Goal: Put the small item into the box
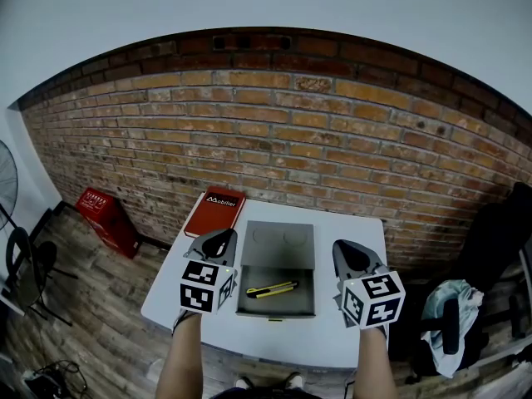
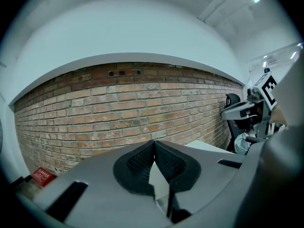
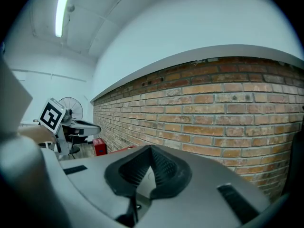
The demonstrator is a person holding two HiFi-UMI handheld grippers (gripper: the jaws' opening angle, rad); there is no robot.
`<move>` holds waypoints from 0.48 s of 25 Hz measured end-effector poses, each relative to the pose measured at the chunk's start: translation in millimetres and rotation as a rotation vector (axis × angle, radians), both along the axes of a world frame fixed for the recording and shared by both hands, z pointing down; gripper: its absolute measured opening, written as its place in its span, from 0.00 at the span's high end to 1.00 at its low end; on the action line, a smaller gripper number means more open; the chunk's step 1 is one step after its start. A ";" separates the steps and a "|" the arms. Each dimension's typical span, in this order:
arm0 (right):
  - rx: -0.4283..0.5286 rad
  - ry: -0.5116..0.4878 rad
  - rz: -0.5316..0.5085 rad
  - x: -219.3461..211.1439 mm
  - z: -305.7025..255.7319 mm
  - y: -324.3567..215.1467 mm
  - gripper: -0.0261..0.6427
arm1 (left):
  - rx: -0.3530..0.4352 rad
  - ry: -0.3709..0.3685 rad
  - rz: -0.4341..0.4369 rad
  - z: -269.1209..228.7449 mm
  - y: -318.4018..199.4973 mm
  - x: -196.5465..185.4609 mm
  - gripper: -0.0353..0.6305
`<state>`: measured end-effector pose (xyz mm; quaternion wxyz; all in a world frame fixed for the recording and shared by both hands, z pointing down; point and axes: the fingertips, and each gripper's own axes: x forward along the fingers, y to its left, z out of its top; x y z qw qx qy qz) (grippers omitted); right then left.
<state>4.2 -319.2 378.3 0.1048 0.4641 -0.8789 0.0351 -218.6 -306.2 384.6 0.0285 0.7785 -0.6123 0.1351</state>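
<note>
Looking down in the head view: white table [image 1: 349, 339] against a brick wall [image 1: 332, 140]. Grey box [image 1: 276, 312] sits open mid-table, lid laid back toward the wall. Yellow utility knife [image 1: 272, 289] lies inside the box on its floor, slightly slanted, with nothing touching it. Left gripper [image 1: 222, 233] is just beside the box's left edge and right gripper [image 1: 342, 246] just beside its right edge. Both are aimed at the wall, both clear of the knife. Red book [image 1: 214, 210] lies at the table's far left corner, beyond the left gripper. Red crate [image 1: 108, 220] is on the floor against the wall, left of the table. Dark chair [image 1: 490, 248] stands to the right.

Left gripper view: ribbed pads [image 2: 141, 163] are pressed together at the tips with nothing between them. Below the tips only a white sliver of table shows. Wall ahead; the right gripper shows at the right edge, held level with this one.

Right gripper view: same story, tips meet and the jaws are empty. Wall ahead, the left gripper at the left edge, a fan [image 3: 71, 107] behind it. Box and knife are out of sight here.
</note>
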 end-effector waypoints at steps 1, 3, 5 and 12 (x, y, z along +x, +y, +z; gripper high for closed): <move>-0.001 0.001 0.002 0.2 -0.1 -0.3 0.93 | 0.000 -0.006 0.000 -0.4 -0.3 0.3 0.91; 0.000 0.001 0.006 1.0 -0.5 -0.8 0.93 | 0.002 -0.012 0.003 -1.1 -0.4 1.7 0.91; 0.004 -0.003 0.010 2.0 -1.5 -1.3 0.93 | 0.005 -0.016 0.006 -1.6 -0.7 3.0 0.91; 0.012 -0.010 0.015 0.3 -4.6 -2.4 0.93 | 0.008 -0.019 0.014 -3.3 -1.1 4.7 0.91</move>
